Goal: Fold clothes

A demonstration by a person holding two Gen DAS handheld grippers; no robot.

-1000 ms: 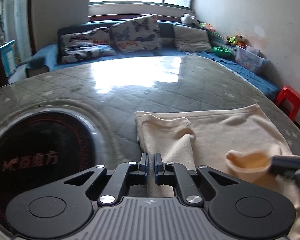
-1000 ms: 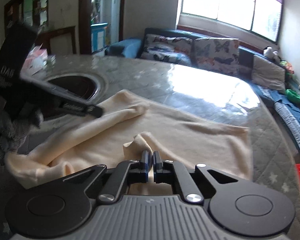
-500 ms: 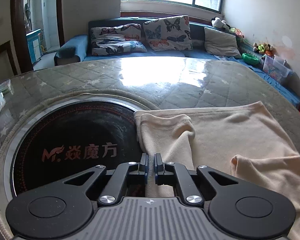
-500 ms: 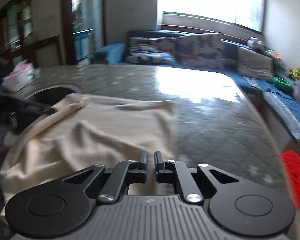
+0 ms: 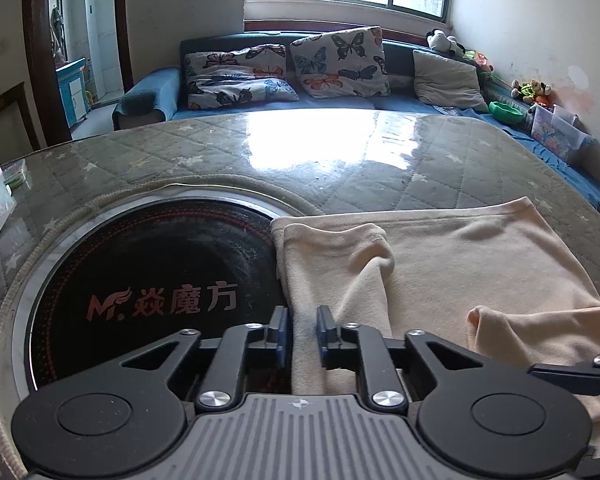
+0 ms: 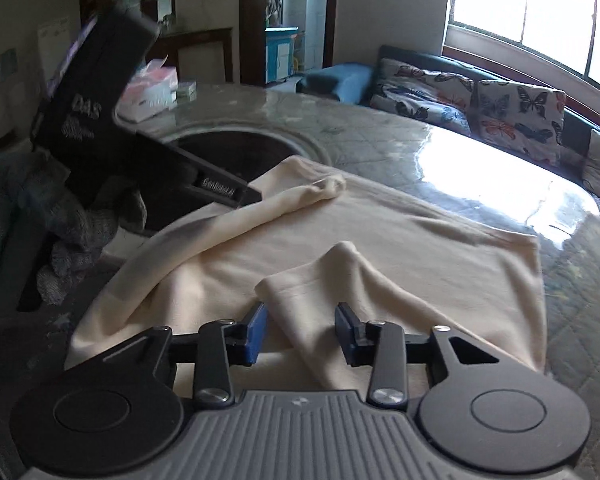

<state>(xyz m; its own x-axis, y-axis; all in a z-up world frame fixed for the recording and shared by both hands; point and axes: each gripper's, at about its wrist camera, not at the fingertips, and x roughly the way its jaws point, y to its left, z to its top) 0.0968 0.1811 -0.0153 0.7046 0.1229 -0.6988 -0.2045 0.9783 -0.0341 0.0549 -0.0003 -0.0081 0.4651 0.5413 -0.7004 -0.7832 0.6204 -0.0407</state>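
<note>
Jaws, left gripper (image 5: 302, 332): parted a little, straddling the folded-over left sleeve (image 5: 332, 268) without pinching it. Jaws, right gripper (image 6: 300, 334): parted wider, standing either side of the right sleeve (image 6: 332, 280), cloth loose between the blue pads.

Item — cream long-sleeved garment (image 5: 460, 248), spread on the quilted tabletop (image 5: 340, 148) under its glossy cover. Both sleeves lie turned in over the body; the left one ends in a bunched cuff, the right one peaks in a soft ridge. The garment's left edge overhangs the black round hob plate (image 5: 152, 272) set into the table.

Beyond: tissue box (image 6: 152, 92) at the far left of the table, sofa with butterfly cushions (image 5: 340, 64) under the window.

Risks, as judged: neither sleeve is pressed flat, so a further fold could trap the ridges and give a lumpy, crooked bundle — and a closing jaw may catch only the top layer, dragging the sleeve out of place. The slick cover could let the whole garment slide.
</note>
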